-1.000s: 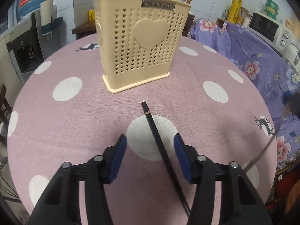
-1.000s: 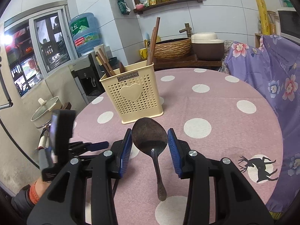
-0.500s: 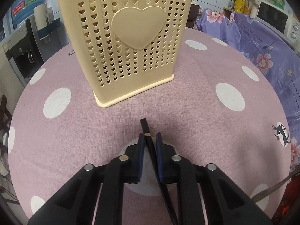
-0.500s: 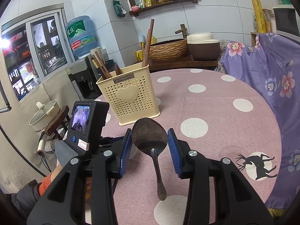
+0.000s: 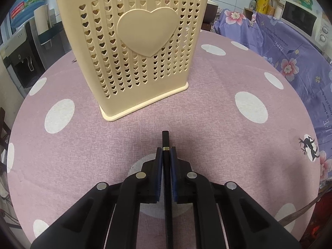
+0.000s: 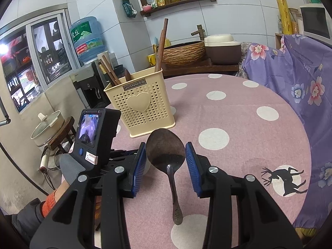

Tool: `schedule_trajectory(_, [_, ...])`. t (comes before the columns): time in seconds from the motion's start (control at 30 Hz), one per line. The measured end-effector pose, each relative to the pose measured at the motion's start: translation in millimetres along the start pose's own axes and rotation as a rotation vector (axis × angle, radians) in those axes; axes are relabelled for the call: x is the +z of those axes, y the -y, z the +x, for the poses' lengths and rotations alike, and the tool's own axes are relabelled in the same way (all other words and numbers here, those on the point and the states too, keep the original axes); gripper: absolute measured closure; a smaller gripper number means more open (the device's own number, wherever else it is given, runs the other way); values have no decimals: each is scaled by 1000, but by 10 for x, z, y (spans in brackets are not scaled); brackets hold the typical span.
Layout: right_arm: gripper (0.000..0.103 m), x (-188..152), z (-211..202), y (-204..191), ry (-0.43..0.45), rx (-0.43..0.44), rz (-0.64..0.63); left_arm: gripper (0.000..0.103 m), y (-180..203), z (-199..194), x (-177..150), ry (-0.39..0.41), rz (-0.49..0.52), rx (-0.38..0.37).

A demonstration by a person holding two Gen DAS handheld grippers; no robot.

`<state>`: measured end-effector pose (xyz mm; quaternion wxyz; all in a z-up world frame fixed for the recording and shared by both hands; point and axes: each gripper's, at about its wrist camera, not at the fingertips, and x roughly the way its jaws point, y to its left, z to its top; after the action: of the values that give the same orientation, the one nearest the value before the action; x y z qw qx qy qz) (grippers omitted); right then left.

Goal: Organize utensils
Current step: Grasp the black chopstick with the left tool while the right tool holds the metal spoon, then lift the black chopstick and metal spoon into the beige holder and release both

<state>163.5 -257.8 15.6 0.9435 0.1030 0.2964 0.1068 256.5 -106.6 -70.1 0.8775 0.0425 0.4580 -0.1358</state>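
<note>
Pinching a black chopstick (image 5: 165, 143) between its blue pads, the left gripper (image 5: 165, 152) has its jaws drawn nearly together, with only the stick's width between them. The chopstick runs lengthwise down the middle of that view, its squared top end with a thin gold band poking out just past the pad tips and its lower length passing back between the black arms. Whether it has left the cloth cannot be told. Ahead of it stands a cream plastic utensil holder (image 5: 134, 47) pierced with small heart-shaped holes, a large raised heart on its front wall and a dark label near the rim; it sits upright on the pink tablecloth with white dots (image 5: 238, 78). In the right wrist view the right gripper (image 6: 165, 151) holds a dark metal spoon (image 6: 166, 147) by the bowl, its jaws partly open and the blue pads pressing the bowl's two edges, the bowl facing the camera and the handle hanging down toward the cloth. Beyond the spoon the same holder (image 6: 143, 105) already contains several brown wooden chopsticks (image 6: 160, 45) leaning out of its top. To the left of that view, the other gripper's camera unit (image 6: 93, 134) shows, with a grey-gloved hand (image 6: 70, 168) beneath it.
</note>
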Motion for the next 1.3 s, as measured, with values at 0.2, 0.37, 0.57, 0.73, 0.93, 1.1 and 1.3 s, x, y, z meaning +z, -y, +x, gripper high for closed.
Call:
schedule_trajectory(0.2, [64, 2, 9, 5, -1, -4, 14, 94, -120, -317, 25, 74, -40, -66])
schedule_trajectory(0.37, [64, 13, 24, 7, -5, -4, 22, 94, -329, -880, 47, 192, -94, -128])
schedule_trajectory(0.57, [64, 20, 17, -1, -6, 6, 31, 94, -502, -1454, -5, 321, -127, -157])
schedule_trajectory(0.73, [64, 28, 11, -22, -8, 13, 30, 94, -556, -1730, -76, 387, -127, -166])
schedule_trajectory(0.93, [64, 58, 6, -58, -6, 25, 30, 95, -625, -1834, -130, 420, -127, -174])
schedule_trajectory(1.1, [64, 123, -3, -104, 2, 62, 25, 95, -623, -1898, -102, 442, -120, -186])
schedule_trajectory(1.3, [64, 264, 72, -162, 13, 96, 18, 95, -625, -1912, 9, 457, -117, -204])
